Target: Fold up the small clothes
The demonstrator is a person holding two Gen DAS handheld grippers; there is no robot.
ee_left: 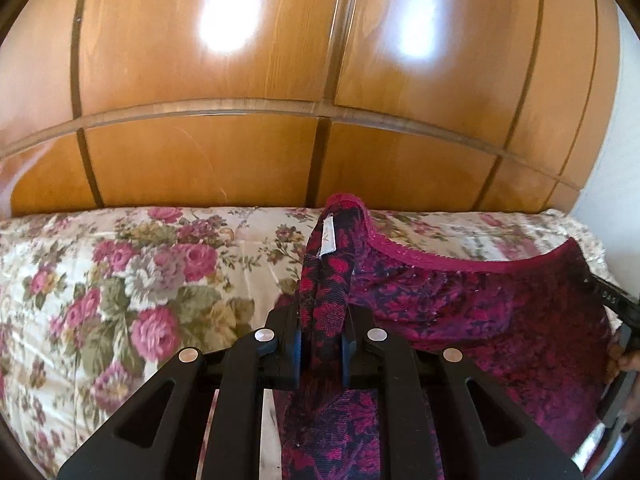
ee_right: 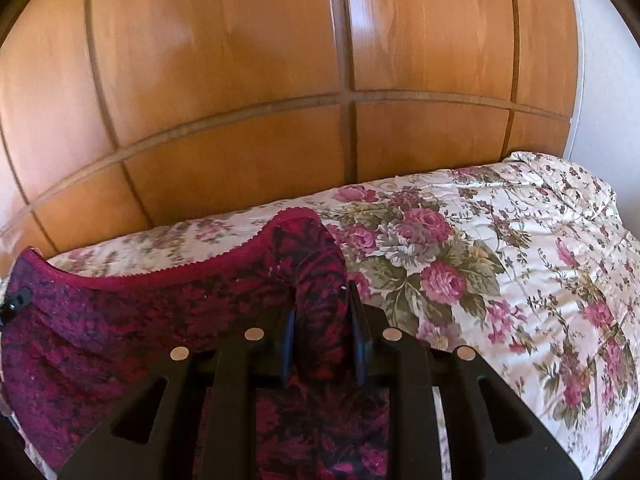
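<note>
A small dark red and purple patterned garment with a pink scalloped trim hangs stretched between my two grippers, above the floral bedspread. My left gripper is shut on its left corner, where a white label sticks up. In the right wrist view the same garment spreads to the left, and my right gripper is shut on its bunched right corner. The other gripper's black tip shows at the far right edge of the left wrist view, with a hand behind it.
A bed with a cream, rose-printed bedspread fills the lower half of both views. Directly behind it stands a wooden panelled wardrobe with glossy doors. A white wall shows at the far right.
</note>
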